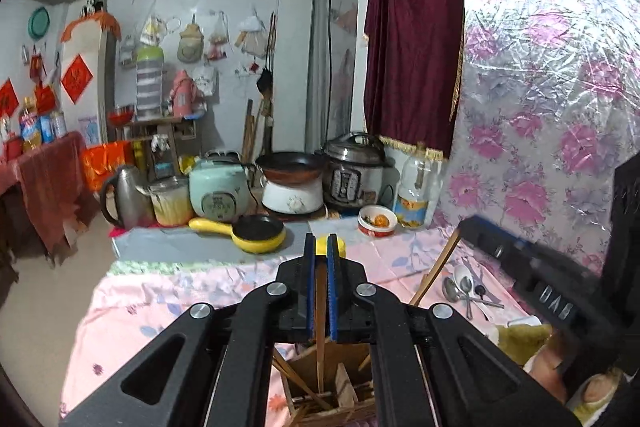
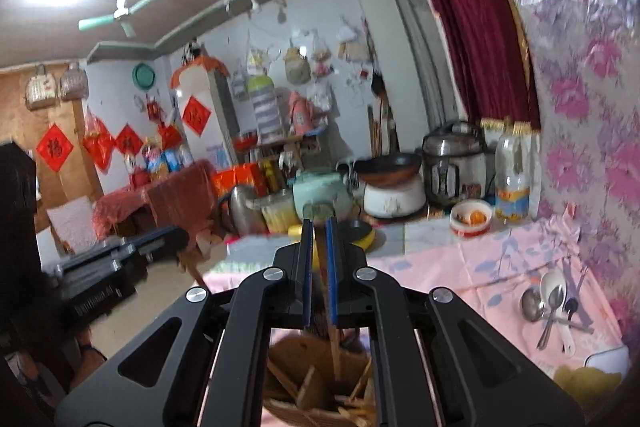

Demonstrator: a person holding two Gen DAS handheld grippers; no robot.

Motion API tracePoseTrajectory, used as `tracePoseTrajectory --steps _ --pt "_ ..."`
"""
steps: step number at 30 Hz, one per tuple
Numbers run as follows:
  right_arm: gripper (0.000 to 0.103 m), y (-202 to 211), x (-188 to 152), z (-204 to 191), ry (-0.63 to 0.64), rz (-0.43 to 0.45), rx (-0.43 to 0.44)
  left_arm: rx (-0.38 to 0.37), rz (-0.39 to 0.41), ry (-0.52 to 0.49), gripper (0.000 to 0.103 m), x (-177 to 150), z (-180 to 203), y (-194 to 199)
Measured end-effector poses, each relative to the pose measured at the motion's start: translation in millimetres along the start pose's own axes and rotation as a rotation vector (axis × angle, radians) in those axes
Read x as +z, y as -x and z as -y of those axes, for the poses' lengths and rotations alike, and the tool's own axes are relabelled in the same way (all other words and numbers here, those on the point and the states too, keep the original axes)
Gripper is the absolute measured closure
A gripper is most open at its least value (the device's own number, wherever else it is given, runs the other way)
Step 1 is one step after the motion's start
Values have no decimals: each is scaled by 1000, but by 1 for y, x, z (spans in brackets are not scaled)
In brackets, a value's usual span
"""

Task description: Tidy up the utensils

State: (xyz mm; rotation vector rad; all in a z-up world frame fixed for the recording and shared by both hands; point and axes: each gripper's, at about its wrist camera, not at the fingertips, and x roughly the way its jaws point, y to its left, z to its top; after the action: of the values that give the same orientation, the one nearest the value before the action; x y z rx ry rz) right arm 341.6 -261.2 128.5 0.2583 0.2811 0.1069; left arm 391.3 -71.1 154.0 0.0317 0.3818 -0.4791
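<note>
Both the left tongs (image 1: pixel 321 247) and right tongs (image 2: pixel 320 229) clamp chopsticks (image 1: pixel 320 307) above the wooden holder (image 1: pixel 328 391). They look light, stiff and slippery. Grip mid-shaft.

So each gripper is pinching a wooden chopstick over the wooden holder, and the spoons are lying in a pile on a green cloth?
Not quite: the spoons lie on a pink flowered cloth, as the right wrist view shows. The rest holds: the left gripper and the right gripper each pinch a wooden chopstick over the holder.
</note>
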Motion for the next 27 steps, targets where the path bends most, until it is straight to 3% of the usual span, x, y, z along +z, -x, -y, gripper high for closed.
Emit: tracePoseTrajectory --steps 1,2,4,7,9,12,17,19,23,27 --pt "90 -2 -5 1 9 -22 -10 6 -10 8 74 -3 -2 -1" --pt "90 -2 -8 2 15 -36 -16 22 -11 21 39 -6 -4 0" --pt "90 2 -11 2 22 -45 -22 52 29 42 22 -8 -10 8" --pt "90 18 -9 1 24 -35 -33 53 38 54 22 -8 -13 24" --pt "87 30 -9 1 21 -25 -37 60 47 73 14 -9 -16 38" --pt "67 50 -10 -4 15 2 -53 97 69 87 9 -10 -16 59" --pt "15 98 -16 -12 13 107 -105 131 90 83 6 -17 -11 96" --pt "6 125 -20 -18 24 174 -128 149 107 81 6 -23 -7 115" --pt "6 173 -35 -35 74 259 -180 167 117 97 6 -39 0 152" --pt "6 214 -57 -43 43 279 -194 185 123 129 6 -66 11 188"
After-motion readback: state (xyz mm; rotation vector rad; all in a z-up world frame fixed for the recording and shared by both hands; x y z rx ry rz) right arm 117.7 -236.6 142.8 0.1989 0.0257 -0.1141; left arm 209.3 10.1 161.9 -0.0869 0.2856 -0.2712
